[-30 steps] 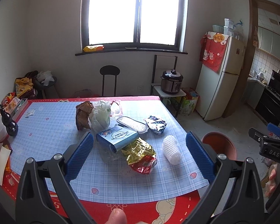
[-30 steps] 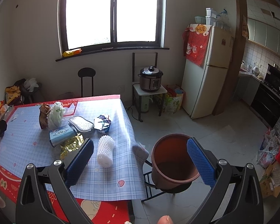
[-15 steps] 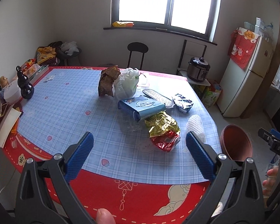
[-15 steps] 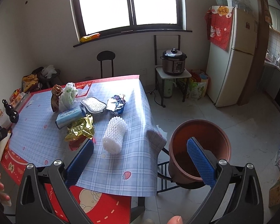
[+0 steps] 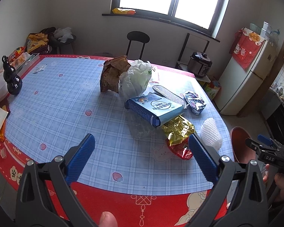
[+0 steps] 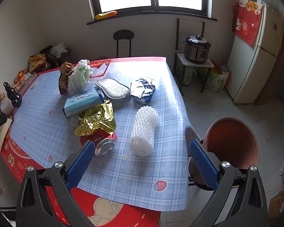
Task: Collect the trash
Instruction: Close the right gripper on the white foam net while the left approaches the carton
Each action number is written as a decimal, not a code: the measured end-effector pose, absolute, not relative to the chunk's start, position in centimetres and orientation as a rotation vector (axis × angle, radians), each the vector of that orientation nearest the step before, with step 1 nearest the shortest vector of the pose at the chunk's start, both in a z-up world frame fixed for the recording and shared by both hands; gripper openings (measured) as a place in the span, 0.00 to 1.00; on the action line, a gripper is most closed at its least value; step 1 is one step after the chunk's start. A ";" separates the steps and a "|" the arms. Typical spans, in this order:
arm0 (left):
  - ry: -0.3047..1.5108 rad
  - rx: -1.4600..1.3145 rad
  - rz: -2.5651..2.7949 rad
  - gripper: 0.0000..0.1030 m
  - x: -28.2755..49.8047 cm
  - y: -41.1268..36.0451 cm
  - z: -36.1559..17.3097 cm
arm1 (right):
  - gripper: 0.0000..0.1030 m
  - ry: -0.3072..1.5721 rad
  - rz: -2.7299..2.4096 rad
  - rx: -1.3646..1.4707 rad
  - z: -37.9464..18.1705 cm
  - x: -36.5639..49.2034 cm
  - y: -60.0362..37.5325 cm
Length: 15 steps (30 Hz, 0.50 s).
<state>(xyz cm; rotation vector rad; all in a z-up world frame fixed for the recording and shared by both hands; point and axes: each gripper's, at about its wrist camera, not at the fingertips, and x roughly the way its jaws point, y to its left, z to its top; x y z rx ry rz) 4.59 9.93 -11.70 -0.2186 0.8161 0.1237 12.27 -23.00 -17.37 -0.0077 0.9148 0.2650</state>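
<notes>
Trash lies on the blue checked tablecloth (image 5: pixel 66 113): a brown paper bag (image 5: pixel 112 74), a white plastic bag (image 5: pixel 136 78), a blue box (image 5: pixel 154 111), a gold and red wrapper (image 5: pixel 178 132), a white foam net sleeve (image 6: pixel 144 130), a crumpled cup (image 6: pixel 143 90), a silver can (image 6: pixel 106 145). A brown bin (image 6: pixel 232 141) stands on a stool right of the table. My left gripper (image 5: pixel 142 157) is open and empty above the table's near edge. My right gripper (image 6: pixel 142 162) is open and empty just before the foam sleeve.
A black gourd figure (image 5: pixel 11 77) and boxes sit at the table's left edge. A black chair (image 5: pixel 137 41) stands behind the table. A rice cooker (image 6: pixel 197 48) on a small stand and a fridge (image 6: pixel 255 53) are at the right.
Both grippers have risen and tilted down toward the table. The left view swung left over the table. The right gripper came closer to the foam sleeve and the can.
</notes>
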 end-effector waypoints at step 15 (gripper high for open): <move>0.916 -0.328 0.121 0.94 8.3 18.8 -16.2 | 0.69 1.069 0.041 0.019 -27.1 20.7 -19.4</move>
